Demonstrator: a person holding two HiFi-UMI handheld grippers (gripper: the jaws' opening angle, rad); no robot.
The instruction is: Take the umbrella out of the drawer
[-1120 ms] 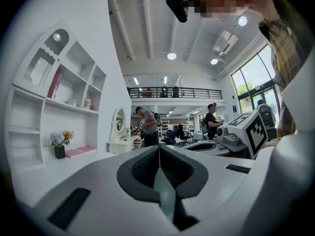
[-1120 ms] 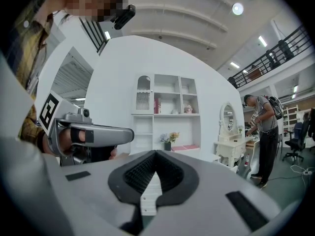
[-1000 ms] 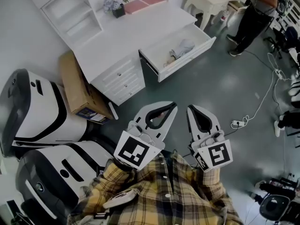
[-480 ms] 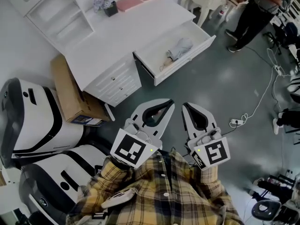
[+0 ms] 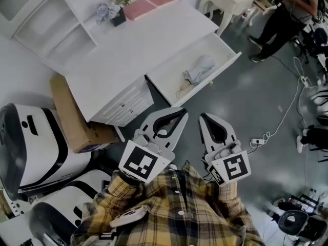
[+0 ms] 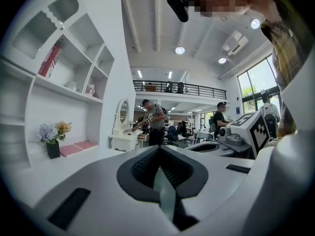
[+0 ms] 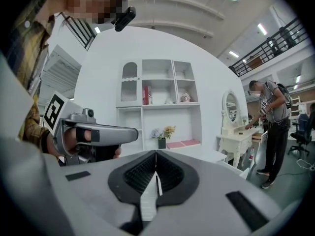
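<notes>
Drawer (image 5: 169, 78) nearer, umbrella (image 5: 199, 68) beyond closed jaws

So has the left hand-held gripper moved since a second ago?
Yes. The left hand-held gripper has come closer to the open drawer; the floor gap to its front has shrunk.

Head camera high and looking down, two gripper cameras low and level.
The head view looks steeply down from well above the white desk (image 5: 138, 45) and open drawer (image 5: 171, 73). Both gripper views face that desk nearly level. All three share its flower pot (image 7: 162, 142) and the standing person (image 7: 270, 127).
</notes>
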